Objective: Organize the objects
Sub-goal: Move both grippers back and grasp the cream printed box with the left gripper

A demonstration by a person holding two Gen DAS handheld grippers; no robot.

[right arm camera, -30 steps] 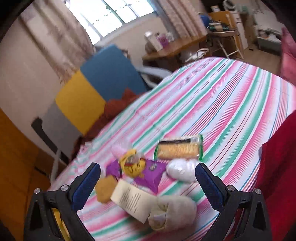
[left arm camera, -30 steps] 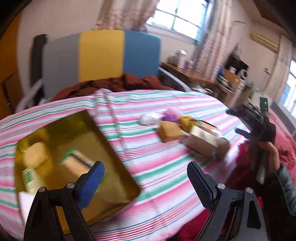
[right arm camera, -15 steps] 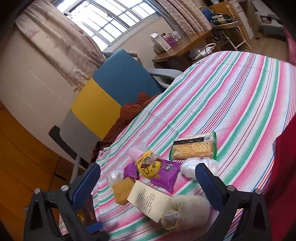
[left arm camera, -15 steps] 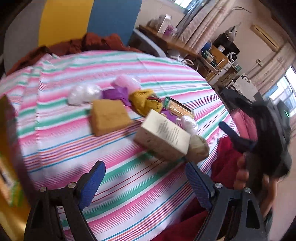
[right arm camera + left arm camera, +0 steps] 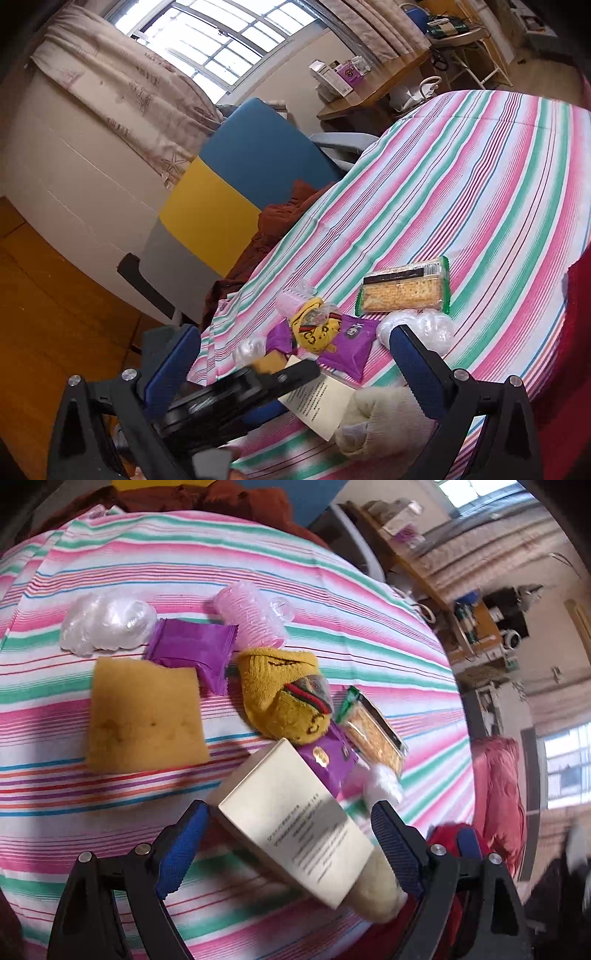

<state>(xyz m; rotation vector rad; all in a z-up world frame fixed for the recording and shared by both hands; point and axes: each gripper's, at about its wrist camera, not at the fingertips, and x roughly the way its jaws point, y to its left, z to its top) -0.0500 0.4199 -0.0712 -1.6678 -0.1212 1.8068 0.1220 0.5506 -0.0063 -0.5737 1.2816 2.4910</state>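
**Striped tabletop with a cluster of small objects**

Pink, green and white striped cloth covers the tabletop (image 5: pixel 332 590), with a blue, yellow and grey chair (image 5: pixel 236 184) behind it. Left gripper (image 5: pixel 291 843) is spread wide, its blue pads on either side of a cream box (image 5: pixel 295 827) without pressing it. Box leans on a beige sock roll (image 5: pixel 384 417) at the near edge. Beyond lie a yellow sponge (image 5: pixel 144 716), a purple wrapper (image 5: pixel 192 648), a yellow sock (image 5: pixel 284 694), a pink hair roller (image 5: pixel 251 616), a cracker packet (image 5: pixel 404 291) and clear plastic bundles (image 5: pixel 107 626). Right gripper (image 5: pixel 295 369) hovers wide open and empty, above the near edge.
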